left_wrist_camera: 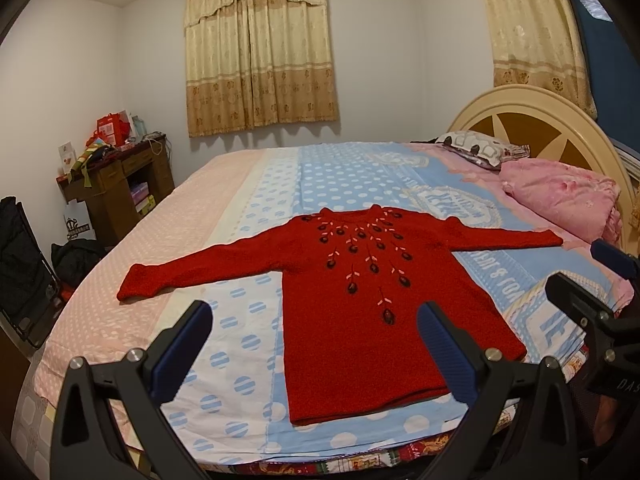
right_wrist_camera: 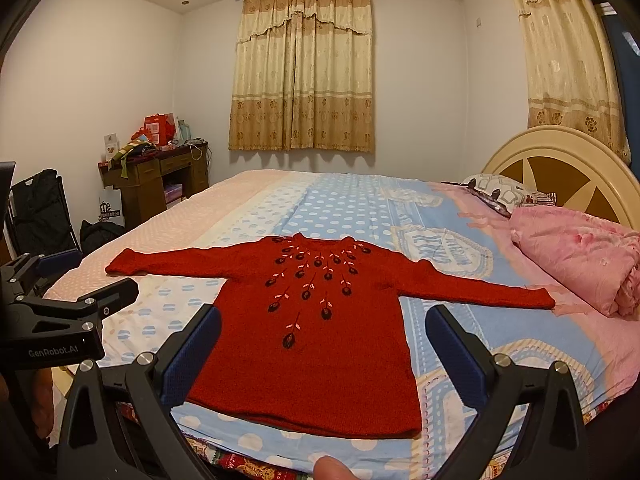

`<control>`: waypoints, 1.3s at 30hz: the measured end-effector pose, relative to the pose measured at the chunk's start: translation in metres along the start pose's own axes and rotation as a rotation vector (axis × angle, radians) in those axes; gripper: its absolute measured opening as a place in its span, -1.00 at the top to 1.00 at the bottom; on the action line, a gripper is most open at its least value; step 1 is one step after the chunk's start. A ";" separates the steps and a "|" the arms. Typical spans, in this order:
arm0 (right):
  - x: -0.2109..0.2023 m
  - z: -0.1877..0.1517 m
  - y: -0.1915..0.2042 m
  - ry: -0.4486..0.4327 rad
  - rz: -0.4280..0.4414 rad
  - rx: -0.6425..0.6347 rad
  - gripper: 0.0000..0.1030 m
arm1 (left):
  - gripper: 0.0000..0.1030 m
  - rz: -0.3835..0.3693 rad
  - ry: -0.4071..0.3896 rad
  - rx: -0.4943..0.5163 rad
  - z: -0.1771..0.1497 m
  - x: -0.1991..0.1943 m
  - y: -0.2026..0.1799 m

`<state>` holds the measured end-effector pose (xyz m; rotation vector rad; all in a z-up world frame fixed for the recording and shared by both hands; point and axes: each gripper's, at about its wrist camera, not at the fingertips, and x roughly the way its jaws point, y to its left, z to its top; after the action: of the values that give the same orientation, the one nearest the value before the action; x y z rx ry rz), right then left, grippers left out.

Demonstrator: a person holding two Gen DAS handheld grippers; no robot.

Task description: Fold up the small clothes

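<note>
Nearest to me, my left tongs [left_wrist_camera: 316,332] hang above the foot edge of the bed [left_wrist_camera: 256,184], their blue-padded fingers [left_wrist_camera: 182,354] spread wide apart with nothing between them. My right tongs [right_wrist_camera: 322,344] hover the same way, fingers [right_wrist_camera: 456,354] apart and empty; a fingertip [right_wrist_camera: 334,468] shows at the bottom edge of the right wrist view. Each pair appears in the other's camera: the right ones at the right border of the left view, the left ones at the left border of the right view.

Just beyond both pairs lies the red sweater [left_wrist_camera: 360,304], spread flat and face up on the dotted blue and white bedsheet [left_wrist_camera: 240,344]. Its hem is closest to me, near the bed's edge, and the collar points away. Both sleeves stretch straight out to the sides, the left cuff reaching onto the pink dotted part of the sheet, the right cuff ending near a pink folded quilt [left_wrist_camera: 560,196]. Dark embroidered buds with pale leaves fan down from the neckline.

Farther back, a patterned pillow [left_wrist_camera: 476,148] rests beside the quilt against a cream and brown rounded headboard [left_wrist_camera: 536,124]. On the far left a dark wooden desk [left_wrist_camera: 120,184] carries red boxes and clutter, with black bags on the floor beside it. Beige flowered curtains [left_wrist_camera: 260,52] hang on the far wall.
</note>
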<state>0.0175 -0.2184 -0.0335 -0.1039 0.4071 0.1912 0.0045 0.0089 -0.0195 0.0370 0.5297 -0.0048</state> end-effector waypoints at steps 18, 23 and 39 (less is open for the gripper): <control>0.004 -0.003 0.001 0.012 0.003 0.004 -0.98 | -1.00 0.004 0.001 -0.007 -0.001 0.002 0.001; 0.006 -0.003 0.002 0.014 0.005 0.004 -0.98 | -1.00 0.006 0.007 -0.013 -0.001 0.003 0.002; 0.008 -0.005 0.002 0.026 0.008 0.008 -0.98 | -1.00 0.010 0.017 -0.021 -0.001 0.006 0.004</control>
<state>0.0225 -0.2158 -0.0415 -0.0964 0.4339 0.1966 0.0092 0.0130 -0.0231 0.0191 0.5465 0.0107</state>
